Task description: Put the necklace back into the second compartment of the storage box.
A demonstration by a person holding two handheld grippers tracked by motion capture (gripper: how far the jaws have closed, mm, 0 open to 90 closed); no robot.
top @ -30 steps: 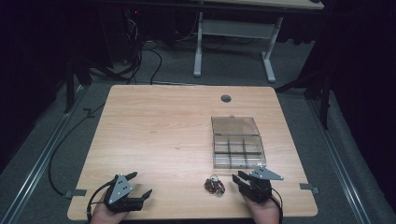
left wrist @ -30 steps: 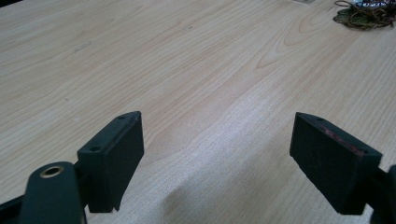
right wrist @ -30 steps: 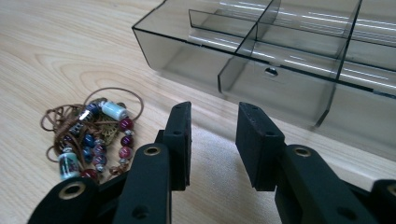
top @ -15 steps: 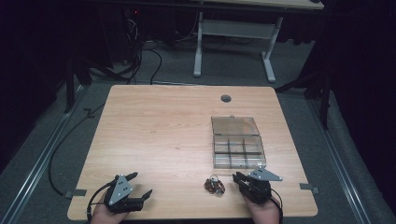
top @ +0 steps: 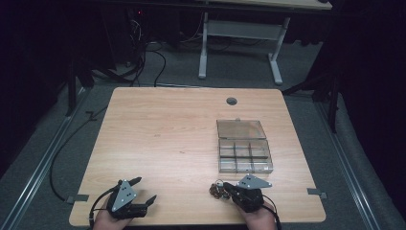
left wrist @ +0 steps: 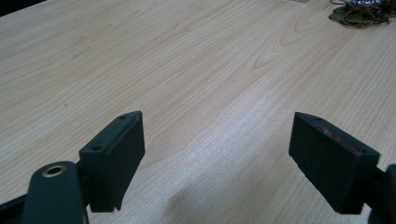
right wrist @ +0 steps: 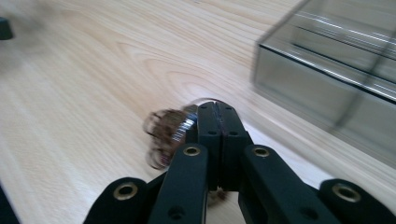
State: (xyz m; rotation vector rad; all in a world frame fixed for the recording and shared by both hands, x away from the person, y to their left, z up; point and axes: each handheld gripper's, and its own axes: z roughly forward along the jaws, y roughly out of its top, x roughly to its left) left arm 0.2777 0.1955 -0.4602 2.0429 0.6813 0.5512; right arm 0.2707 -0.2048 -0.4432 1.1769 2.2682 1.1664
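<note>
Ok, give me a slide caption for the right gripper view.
Right gripper, jaws together, at a small pile of jewellery beside a clear compartment box.

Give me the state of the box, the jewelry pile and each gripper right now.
Compartment box: lid open, laid back flat; compartments look empty.
Jewelry pile: tangled, on the table at the right gripper's tip.
Left gripper: open, nothing between its jaws.
Right gripper: jaws have just closed; the pads meet, whether on a piece of the pile I cannot tell.
</note>
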